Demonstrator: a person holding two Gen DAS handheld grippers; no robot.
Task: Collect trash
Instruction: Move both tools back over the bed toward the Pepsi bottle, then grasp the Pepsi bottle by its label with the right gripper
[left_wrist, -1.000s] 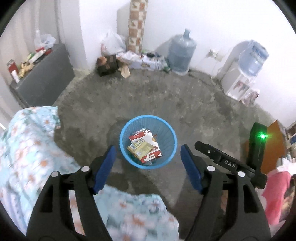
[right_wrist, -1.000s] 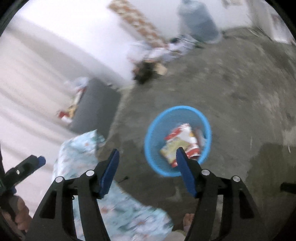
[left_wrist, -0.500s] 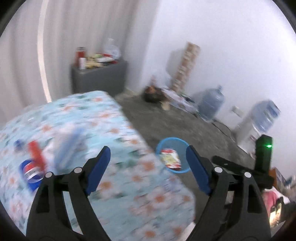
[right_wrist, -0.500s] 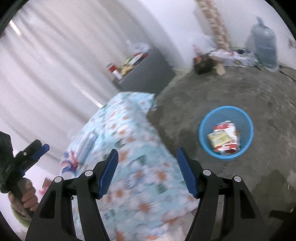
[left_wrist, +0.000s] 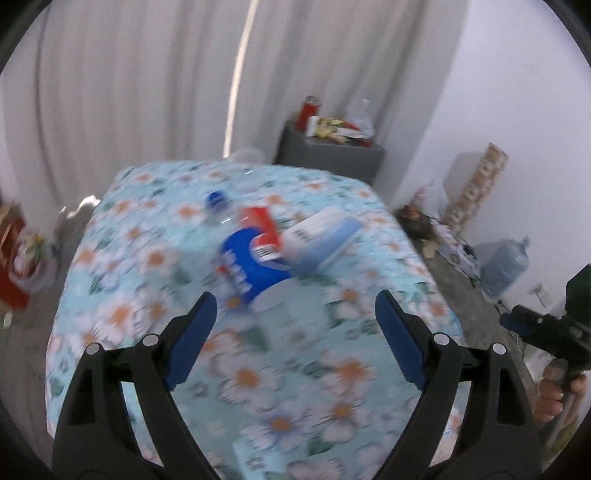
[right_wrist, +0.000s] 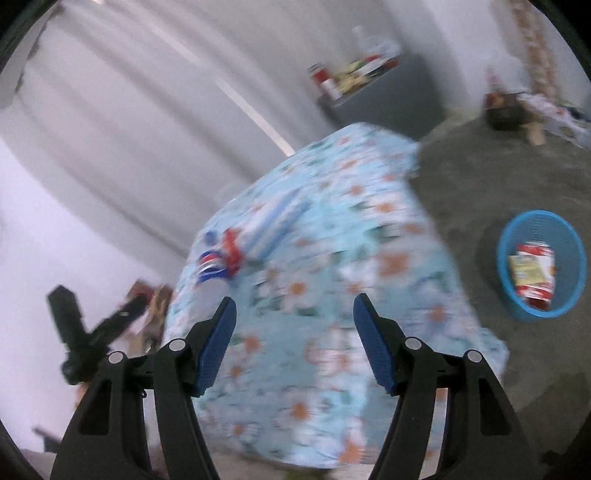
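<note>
Jaws on my left gripper (left_wrist: 295, 339) have just been opening and stand wide, nothing between them; my right gripper (right_wrist: 293, 345) is also released and empty. Both hover over the flowered tablecloth (left_wrist: 258, 369). Farther along it lies the trash, blurred: a blue can (left_wrist: 251, 266), a red packet (left_wrist: 262, 223) touching it, a white and blue carton (left_wrist: 321, 240) just beside, and a blue cap (left_wrist: 215, 198) behind. Off on the floor, the blue basket (right_wrist: 576, 258) already holds wrappers (right_wrist: 532, 275). Beyond stands a grey cabinet (left_wrist: 332, 158).
</note>
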